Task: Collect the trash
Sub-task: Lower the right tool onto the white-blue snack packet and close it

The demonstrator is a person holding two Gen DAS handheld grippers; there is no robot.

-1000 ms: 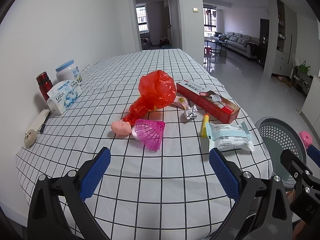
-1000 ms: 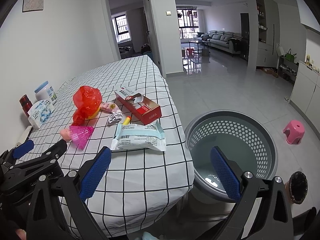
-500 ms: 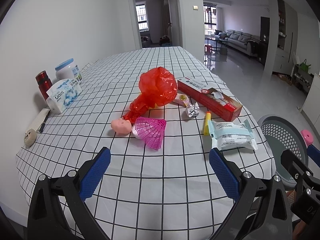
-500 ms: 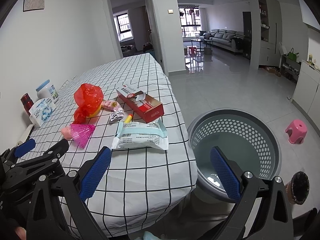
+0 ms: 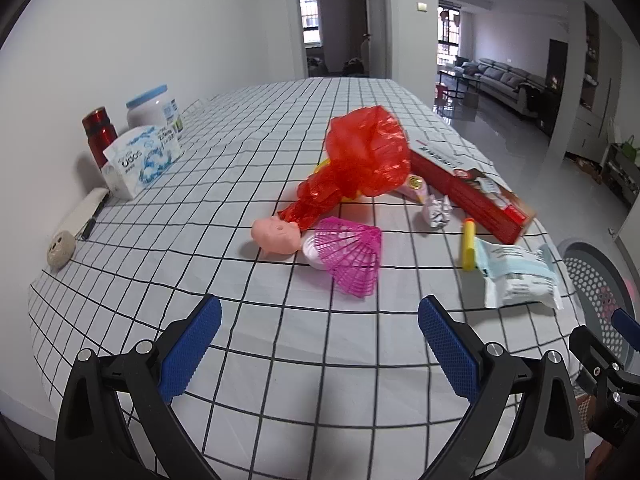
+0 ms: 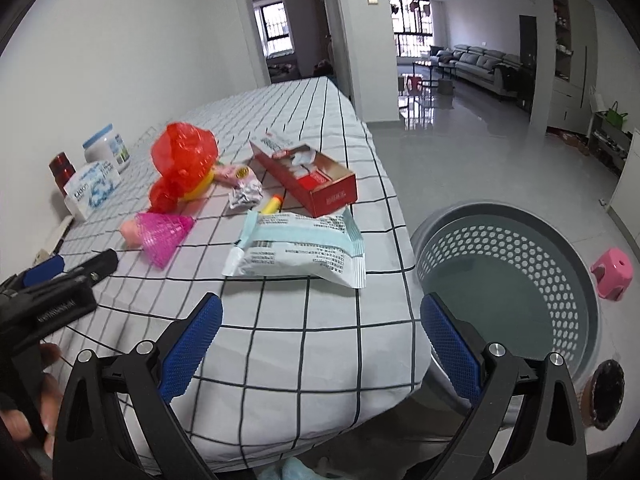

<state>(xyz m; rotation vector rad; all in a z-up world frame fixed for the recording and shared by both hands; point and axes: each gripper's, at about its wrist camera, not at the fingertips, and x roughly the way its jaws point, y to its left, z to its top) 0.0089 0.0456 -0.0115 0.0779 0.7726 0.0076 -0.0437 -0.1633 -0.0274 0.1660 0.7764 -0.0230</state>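
Right wrist view shows the basket (image 6: 508,280) fully — both grippers (image 5: 320,344) (image 6: 320,344) spread, empty.

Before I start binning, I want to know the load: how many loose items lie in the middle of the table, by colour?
Red: 2, bag, box
Pink: 3, toy, shuttlecock, wrapper
Yellow: 1, tube
Silver: 1, foil ball
Pale blue: 1, packet
Total: 8

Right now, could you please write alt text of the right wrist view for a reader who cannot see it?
Open blue-tipped tongs point over the corner of a checked table strewn with trash: a pale blue wrapper, an open red box, a red plastic bag and a pink net. A grey perforated basket stands on the floor beside the table.
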